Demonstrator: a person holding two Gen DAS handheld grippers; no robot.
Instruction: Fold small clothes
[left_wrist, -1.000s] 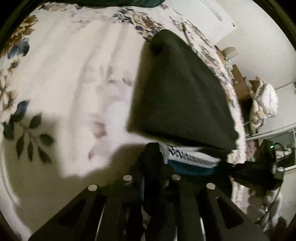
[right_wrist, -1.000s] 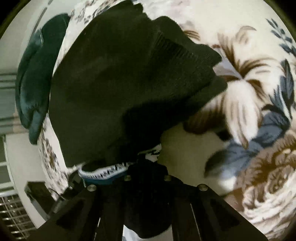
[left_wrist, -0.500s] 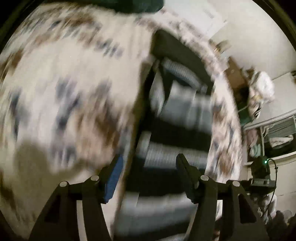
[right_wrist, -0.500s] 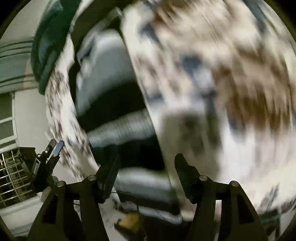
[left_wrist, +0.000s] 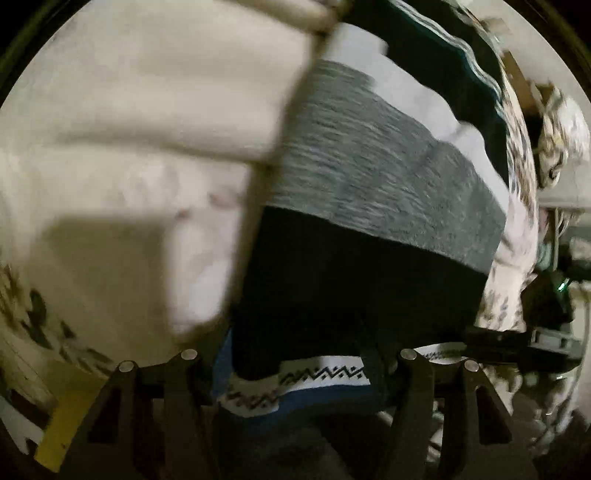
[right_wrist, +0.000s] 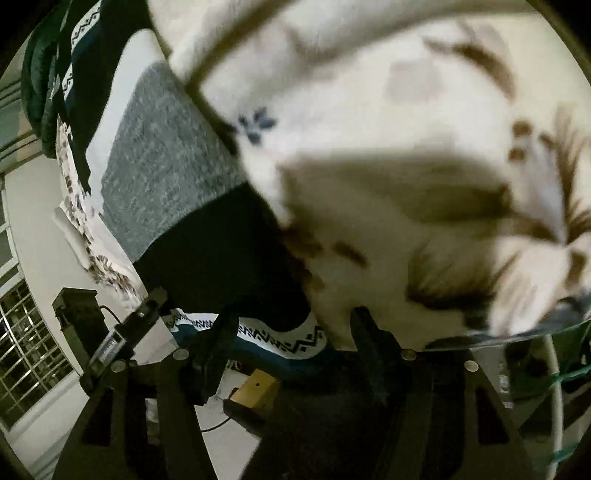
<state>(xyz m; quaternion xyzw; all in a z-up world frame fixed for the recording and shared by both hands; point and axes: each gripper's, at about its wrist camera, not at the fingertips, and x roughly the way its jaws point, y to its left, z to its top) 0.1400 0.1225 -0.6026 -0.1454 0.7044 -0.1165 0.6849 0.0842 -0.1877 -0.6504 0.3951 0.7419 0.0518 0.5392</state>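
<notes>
A small knitted garment (left_wrist: 369, 206) with black, grey and white bands and a zigzag hem lies flat on the floral bedspread (left_wrist: 129, 129). It also shows in the right wrist view (right_wrist: 170, 173), on the left. My left gripper (left_wrist: 295, 354) is open and empty, its fingers astride the near hem. My right gripper (right_wrist: 291, 325) is open and empty at the hem's corner, where the garment meets the bedspread (right_wrist: 406, 129).
The bed edge runs just below both grippers. A dark green cloth (right_wrist: 37, 85) lies at the far end of the bed. A black device (left_wrist: 546, 295) and cluttered shelves stand beyond the bed's right side. A window grille (right_wrist: 22, 354) is at the left.
A second ago both grippers were shut on the garment, holding it lifted. They let go and opened; the garment now lies spread out, and both grippers have drawn back to its near hem.
</notes>
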